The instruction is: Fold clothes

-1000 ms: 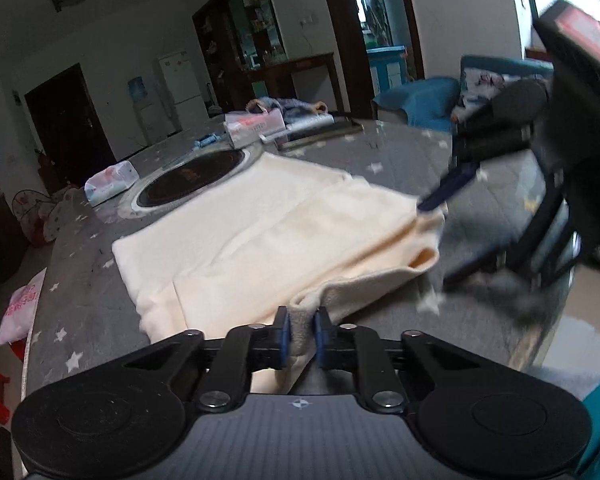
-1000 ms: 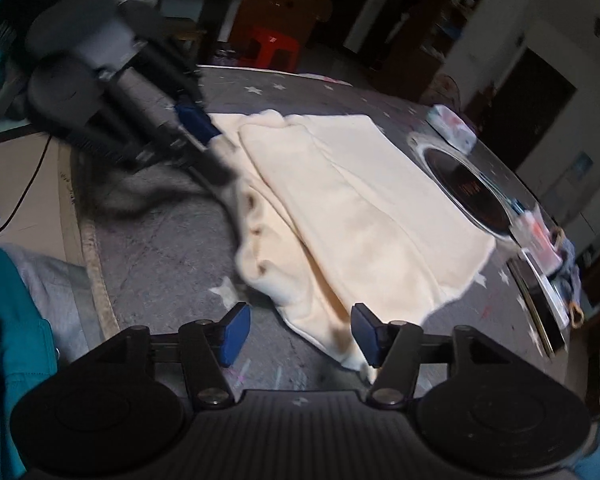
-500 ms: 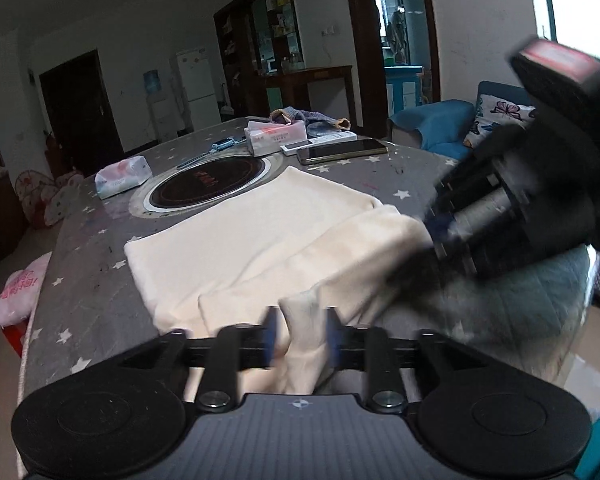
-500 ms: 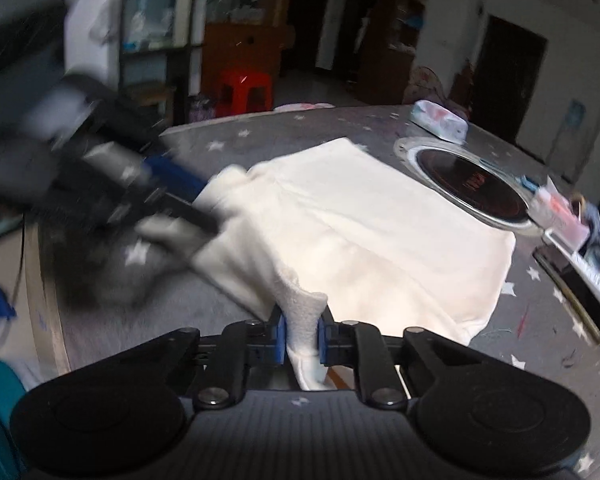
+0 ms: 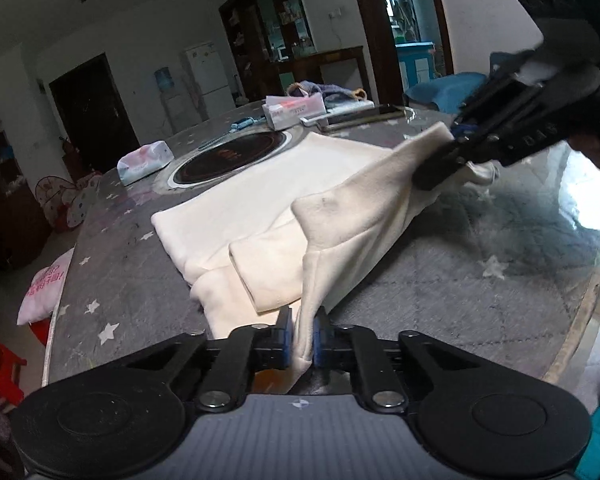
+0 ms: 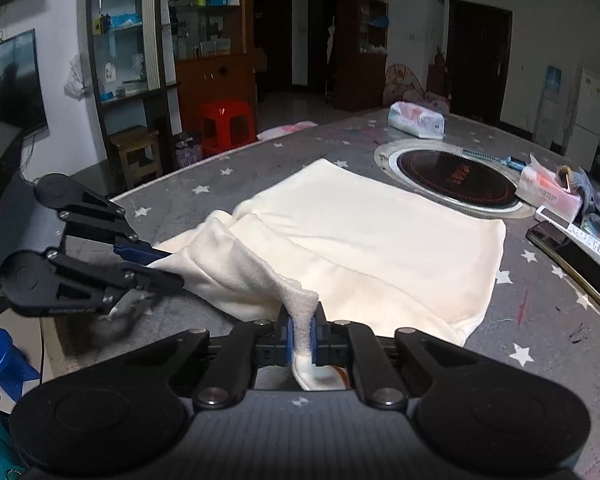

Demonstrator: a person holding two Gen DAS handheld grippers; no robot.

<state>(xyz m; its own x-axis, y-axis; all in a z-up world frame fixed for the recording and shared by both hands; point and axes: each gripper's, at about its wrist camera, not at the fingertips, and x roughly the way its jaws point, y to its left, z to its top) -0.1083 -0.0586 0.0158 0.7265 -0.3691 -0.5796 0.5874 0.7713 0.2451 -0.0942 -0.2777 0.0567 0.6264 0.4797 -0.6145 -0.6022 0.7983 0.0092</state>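
A cream garment [image 5: 268, 216] [image 6: 372, 232] lies partly folded on the grey star-patterned table [image 5: 480, 280]. My left gripper [image 5: 300, 340] is shut on its near edge, and the cloth rises between the blue pads. My right gripper [image 6: 302, 332] is shut on the other end of that same edge. In the left wrist view the right gripper [image 5: 460, 136] holds its corner up at the right. In the right wrist view the left gripper [image 6: 156, 264] pinches cloth at the left. The strip between them is lifted off the table.
A round black hotplate [image 5: 232, 152] [image 6: 456, 176] is set in the table beyond the garment. Tissue packs [image 5: 144, 160] [image 6: 416, 120], a box [image 5: 294, 108], a phone [image 6: 572, 264] and a remote [image 6: 576, 236] lie past it. A red stool [image 6: 228, 120] stands off the table.
The right gripper went from open to shut on the garment's edge. Both grippers then rose and moved apart, which lifted and stretched the near edge.
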